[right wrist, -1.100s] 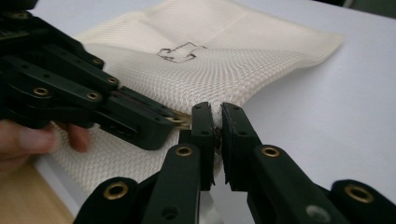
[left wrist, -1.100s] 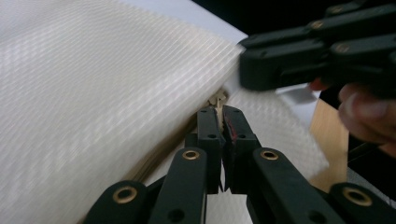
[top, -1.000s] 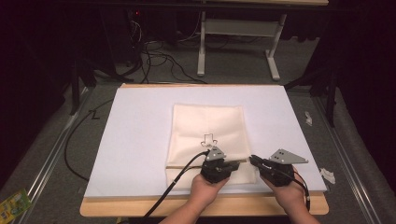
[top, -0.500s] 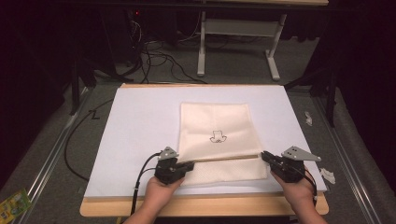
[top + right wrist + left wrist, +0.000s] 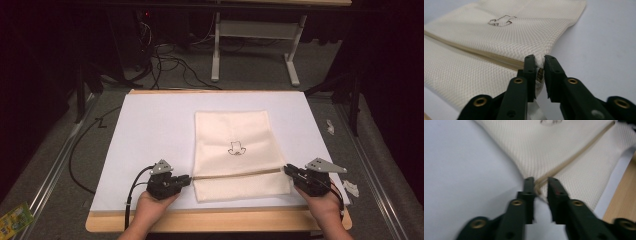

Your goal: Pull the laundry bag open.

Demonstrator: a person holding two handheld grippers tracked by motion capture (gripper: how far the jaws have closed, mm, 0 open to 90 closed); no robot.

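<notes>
Your left gripper (image 5: 186, 180), at lower centre-left, had just been opening, the drawstring (image 5: 564, 163) loose between its jaws; your right gripper (image 5: 289, 170) clenched the cream bag (image 5: 235, 150), mid-frame, at its edge.

A: Item one, high view: we log a brightly lit white table (image 5: 150, 130), evenly lit from above, with the surrounding floor and far room falling into deep shadow.

B: Item two, both gripper views: we note the near jaws soft and out of focus, the mesh bag (image 5: 499, 45) sharper mid-frame, its far edge blurred. Shadows faint; no glare.
</notes>
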